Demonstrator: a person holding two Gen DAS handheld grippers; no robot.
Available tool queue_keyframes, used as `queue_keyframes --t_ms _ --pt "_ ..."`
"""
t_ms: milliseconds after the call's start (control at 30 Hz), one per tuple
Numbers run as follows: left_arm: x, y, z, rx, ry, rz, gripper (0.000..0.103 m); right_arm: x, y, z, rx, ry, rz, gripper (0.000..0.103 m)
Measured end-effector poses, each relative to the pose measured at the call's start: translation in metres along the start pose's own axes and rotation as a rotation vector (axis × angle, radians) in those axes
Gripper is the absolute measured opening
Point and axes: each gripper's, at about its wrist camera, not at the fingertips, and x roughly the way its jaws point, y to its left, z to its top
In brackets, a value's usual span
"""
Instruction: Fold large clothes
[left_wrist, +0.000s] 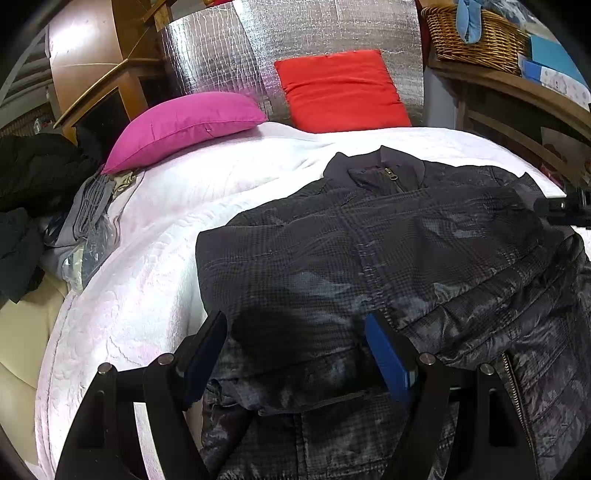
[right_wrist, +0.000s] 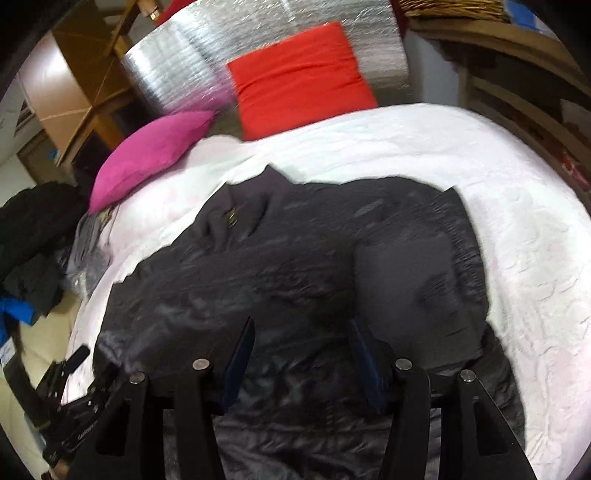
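Two views were examined, and we took the left wrist one first. There the dark quilted jacket (left_wrist: 388, 236) lay spread on the white bedspread (left_wrist: 155, 280), collar and zip pull toward the headboard, its right side folded over the body. The left gripper (left_wrist: 299, 343) hung just above the jacket's lower part with its fingers (left_wrist: 388, 358) standing apart and nothing clamped between them. We noted a pink pillow (left_wrist: 184, 125) and a red pillow (left_wrist: 343, 90) at the head of the bed, a wicker basket (left_wrist: 476, 40) on a shelf at the upper right, and a heap of dark clothes (left_wrist: 33, 173) at the left. In the right wrist view, which was blurred, we found the jacket (right_wrist: 280, 266) in the same place on the bedspread (right_wrist: 517, 229). The right gripper (right_wrist: 301, 354) stood over the jacket, fingers (right_wrist: 364, 362) parted, with no fabric pinched. The left gripper (right_wrist: 79, 402) showed at the lower left edge.
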Motion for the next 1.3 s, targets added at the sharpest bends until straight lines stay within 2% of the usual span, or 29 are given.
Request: queue_keyframes --t_ms 300,433,567,667,700,800,867,967,1100,1233,1300 --pt "0.003 0.002 0.0 -0.009 0.012 0.002 0.078 0.035 0.013 -0.01 -0.066 0.111 -0.025 0.057" --pt "0.005 0.014 0.005 -0.044 0.012 0.016 0.078 0.022 0.013 -0.005 -0.046 0.08 0.019 0.057" --pt "0.008 0.049 0.015 -0.188 0.0 0.03 0.078 0.006 0.008 0.005 0.004 0.006 0.098 0.057" --pt "0.022 0.058 0.019 -0.216 0.032 0.06 0.078 0.013 0.016 0.006 0.002 0.016 0.123 0.057" --pt "0.028 0.059 0.02 -0.217 0.05 0.066 0.078 0.018 0.02 0.005 -0.004 0.027 0.124 0.057" --pt "0.054 0.051 0.014 -0.196 0.168 0.081 0.078 0.042 0.03 -0.003 -0.045 0.094 0.089 0.056" --pt "0.061 0.047 0.012 -0.18 0.191 0.091 0.078 0.057 0.037 -0.01 -0.088 0.124 0.036 0.056" --pt "0.054 0.049 0.014 -0.184 0.169 0.09 0.078 0.048 0.042 -0.01 -0.114 0.117 0.027 0.056" --pt "0.036 0.051 0.017 -0.208 0.101 0.034 0.078 0.031 0.044 -0.012 -0.114 0.137 0.096 0.056" --pt "0.023 0.036 0.019 -0.134 0.066 -0.014 0.078 0.028 0.05 -0.024 -0.141 0.22 0.124 0.056" --pt "0.03 0.024 0.015 -0.069 0.093 -0.004 0.078 0.031 0.049 -0.027 -0.148 0.257 0.118 0.057"
